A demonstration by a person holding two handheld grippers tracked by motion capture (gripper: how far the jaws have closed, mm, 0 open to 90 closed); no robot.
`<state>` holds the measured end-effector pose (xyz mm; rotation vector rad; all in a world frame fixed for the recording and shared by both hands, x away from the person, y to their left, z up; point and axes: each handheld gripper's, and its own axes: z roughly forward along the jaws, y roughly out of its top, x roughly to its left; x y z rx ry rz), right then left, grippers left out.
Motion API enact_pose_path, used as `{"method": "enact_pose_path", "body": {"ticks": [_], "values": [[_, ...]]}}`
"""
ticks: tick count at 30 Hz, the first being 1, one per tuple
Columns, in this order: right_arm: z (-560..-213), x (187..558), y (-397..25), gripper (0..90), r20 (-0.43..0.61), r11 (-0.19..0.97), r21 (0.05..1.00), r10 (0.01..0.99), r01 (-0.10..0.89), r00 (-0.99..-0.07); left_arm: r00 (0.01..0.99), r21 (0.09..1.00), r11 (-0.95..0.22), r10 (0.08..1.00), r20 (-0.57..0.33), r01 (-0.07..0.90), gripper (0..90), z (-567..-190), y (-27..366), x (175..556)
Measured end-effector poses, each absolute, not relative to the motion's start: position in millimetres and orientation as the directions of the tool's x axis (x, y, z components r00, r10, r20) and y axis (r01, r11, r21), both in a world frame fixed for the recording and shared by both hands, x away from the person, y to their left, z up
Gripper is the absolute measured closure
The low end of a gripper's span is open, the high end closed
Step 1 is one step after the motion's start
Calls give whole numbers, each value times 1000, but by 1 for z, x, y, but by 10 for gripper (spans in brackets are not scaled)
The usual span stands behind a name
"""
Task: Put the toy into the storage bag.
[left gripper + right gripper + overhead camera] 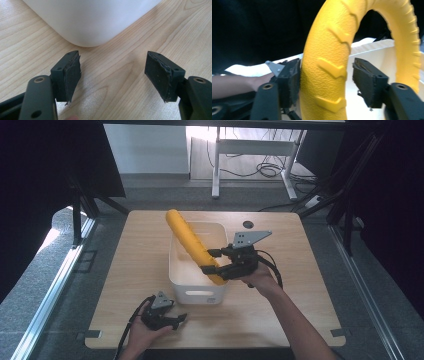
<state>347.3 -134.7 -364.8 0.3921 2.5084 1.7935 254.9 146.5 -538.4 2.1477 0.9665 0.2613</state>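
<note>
High view: I had the right gripper (214, 261) at the yellow ring (192, 245), which stood on edge leaning out of the white bin (197, 292) mid-table, while the left gripper (176, 320) idled near the table's (130, 270) front edge. Left gripper view: jaws wide apart over bare wood, the bin's corner just ahead. Right gripper view: one pad (290, 82) touched the ring's treaded rim, the other stood clear, so no clamp, I judged.
</note>
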Motion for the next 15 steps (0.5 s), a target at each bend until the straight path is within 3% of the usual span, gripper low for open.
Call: {"method": "enact_pose_path", "body": {"ticks": [15], "values": [[-360, 337, -149, 311, 100, 219, 963, 254, 158, -962, 693, 709, -430, 712, -114, 559, 290, -538, 146, 255]]}}
